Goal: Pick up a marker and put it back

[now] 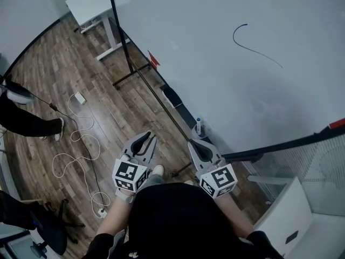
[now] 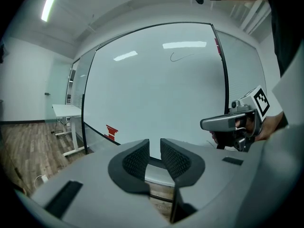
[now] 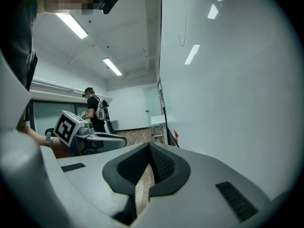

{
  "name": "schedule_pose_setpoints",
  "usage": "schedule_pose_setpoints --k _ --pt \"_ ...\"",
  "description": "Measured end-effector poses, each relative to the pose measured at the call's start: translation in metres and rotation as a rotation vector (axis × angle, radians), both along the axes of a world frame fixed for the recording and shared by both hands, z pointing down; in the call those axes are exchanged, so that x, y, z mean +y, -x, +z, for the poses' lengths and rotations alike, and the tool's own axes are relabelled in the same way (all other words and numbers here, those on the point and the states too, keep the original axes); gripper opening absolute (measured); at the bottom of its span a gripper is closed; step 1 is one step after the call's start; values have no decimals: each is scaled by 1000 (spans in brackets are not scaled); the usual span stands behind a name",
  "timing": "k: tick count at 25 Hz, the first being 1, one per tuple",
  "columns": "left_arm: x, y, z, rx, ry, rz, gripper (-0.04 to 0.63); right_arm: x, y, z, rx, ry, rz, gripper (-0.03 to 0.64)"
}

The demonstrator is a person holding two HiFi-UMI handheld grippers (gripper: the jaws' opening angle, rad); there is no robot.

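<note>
Fingers (image 2: 137,159): gaping empty on left gripper (image 2: 154,146); pinching empty on right gripper (image 3: 149,146).
Advising opening right, centring squarely over marker (image 1: 198,126), mid-frame.

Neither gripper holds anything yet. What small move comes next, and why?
Probably open the right gripper and ease it forward to the marker: its jaws are together and empty, and the marker stands upright at the foot of the whiteboard, just ahead.

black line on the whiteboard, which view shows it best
Head view: the black line runs large and whole across the whiteboard. The left gripper view shows it small and faint, high on the board; the right gripper view shows only a thin, foreshortened stroke.
</note>
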State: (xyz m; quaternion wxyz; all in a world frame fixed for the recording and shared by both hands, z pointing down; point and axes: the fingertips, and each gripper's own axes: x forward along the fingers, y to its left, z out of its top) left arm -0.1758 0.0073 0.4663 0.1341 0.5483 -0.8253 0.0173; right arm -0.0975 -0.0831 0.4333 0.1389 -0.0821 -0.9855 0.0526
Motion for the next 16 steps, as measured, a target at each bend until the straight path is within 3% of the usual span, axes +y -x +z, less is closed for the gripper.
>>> schedule_pose_setpoints --k 16 --pt "-7 -2 6 5 15 40 86 -7 -1 4 12 5 34 29"
